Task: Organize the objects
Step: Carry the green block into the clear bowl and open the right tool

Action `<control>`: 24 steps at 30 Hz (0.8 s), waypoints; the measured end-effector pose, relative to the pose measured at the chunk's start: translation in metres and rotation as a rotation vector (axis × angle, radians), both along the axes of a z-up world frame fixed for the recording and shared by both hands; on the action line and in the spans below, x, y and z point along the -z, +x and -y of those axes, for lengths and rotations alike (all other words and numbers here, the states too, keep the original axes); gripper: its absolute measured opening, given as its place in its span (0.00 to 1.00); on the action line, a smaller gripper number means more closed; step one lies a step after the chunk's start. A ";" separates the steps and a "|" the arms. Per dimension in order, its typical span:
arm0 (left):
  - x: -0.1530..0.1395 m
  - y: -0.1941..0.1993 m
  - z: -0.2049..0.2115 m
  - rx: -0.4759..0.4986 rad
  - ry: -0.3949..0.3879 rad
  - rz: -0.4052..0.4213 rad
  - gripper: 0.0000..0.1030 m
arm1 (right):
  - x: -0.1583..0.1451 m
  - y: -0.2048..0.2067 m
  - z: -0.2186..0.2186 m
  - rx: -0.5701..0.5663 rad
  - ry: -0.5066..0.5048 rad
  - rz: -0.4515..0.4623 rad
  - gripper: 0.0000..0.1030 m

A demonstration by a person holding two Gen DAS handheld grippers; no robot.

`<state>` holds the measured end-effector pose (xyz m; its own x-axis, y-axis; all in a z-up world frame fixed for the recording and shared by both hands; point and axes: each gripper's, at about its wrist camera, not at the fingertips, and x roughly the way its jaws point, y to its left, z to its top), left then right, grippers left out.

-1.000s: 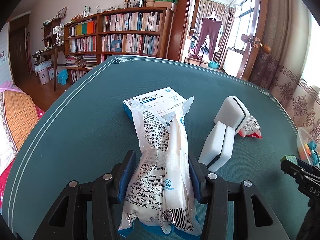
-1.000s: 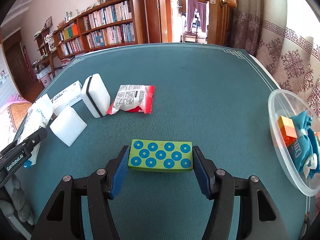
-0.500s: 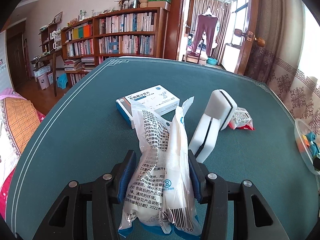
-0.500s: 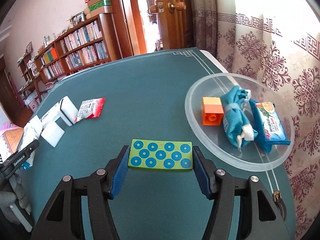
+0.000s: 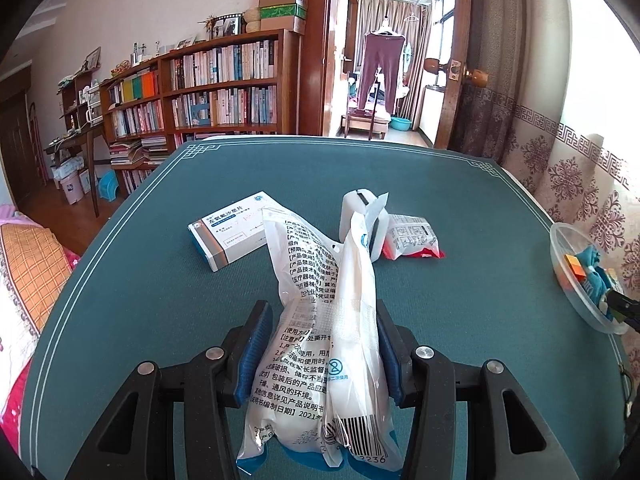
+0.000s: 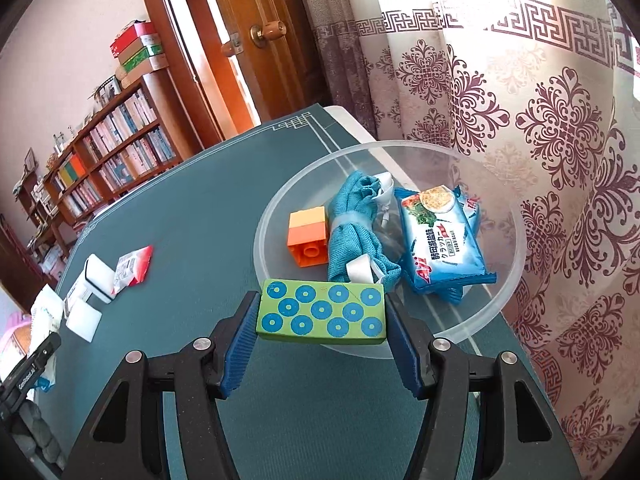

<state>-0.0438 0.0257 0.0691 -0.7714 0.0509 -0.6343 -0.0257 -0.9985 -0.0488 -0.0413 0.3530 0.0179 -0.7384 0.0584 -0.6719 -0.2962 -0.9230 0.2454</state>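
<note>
The right gripper [image 6: 322, 314] clamps the green block [image 6: 322, 312] by its short ends, jaws part-open to its width, so it rides level toward the bowl [image 6: 496, 304] at one o'clock; the block sits squarely between the pads at the rim's near edge. The left gripper [image 5: 318, 354] pinches a white packet [image 5: 324, 344] at its middle, jaws narrow; the box [image 5: 236, 228] lies at eleven o'clock.

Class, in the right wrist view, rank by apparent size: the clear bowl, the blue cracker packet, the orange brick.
1. clear bowl
2. blue cracker packet
3. orange brick
The packet and the brick lie together in the bowl, so nearness hardly skews this.
</note>
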 end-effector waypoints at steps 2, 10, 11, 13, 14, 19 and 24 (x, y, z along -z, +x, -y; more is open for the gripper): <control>-0.003 0.002 -0.004 0.010 -0.002 -0.006 0.51 | 0.003 -0.002 -0.005 0.005 -0.015 0.004 0.60; -0.006 0.007 -0.018 0.045 -0.008 -0.008 0.51 | 0.012 -0.012 -0.013 0.015 -0.026 0.016 0.60; -0.006 0.007 -0.019 0.048 -0.009 -0.007 0.51 | 0.014 -0.013 -0.014 0.018 -0.027 0.020 0.60; -0.007 0.008 -0.021 0.053 -0.009 -0.006 0.51 | 0.017 -0.015 -0.016 0.021 -0.028 0.027 0.60; -0.007 0.008 -0.022 0.055 -0.008 -0.004 0.51 | 0.017 -0.016 -0.016 0.022 -0.022 0.027 0.60; -0.007 0.011 -0.026 0.075 0.005 0.006 0.51 | 0.018 -0.018 -0.015 0.024 -0.013 0.033 0.60; -0.010 0.013 -0.031 0.107 0.028 0.015 0.51 | 0.018 -0.016 -0.013 0.023 -0.002 0.034 0.61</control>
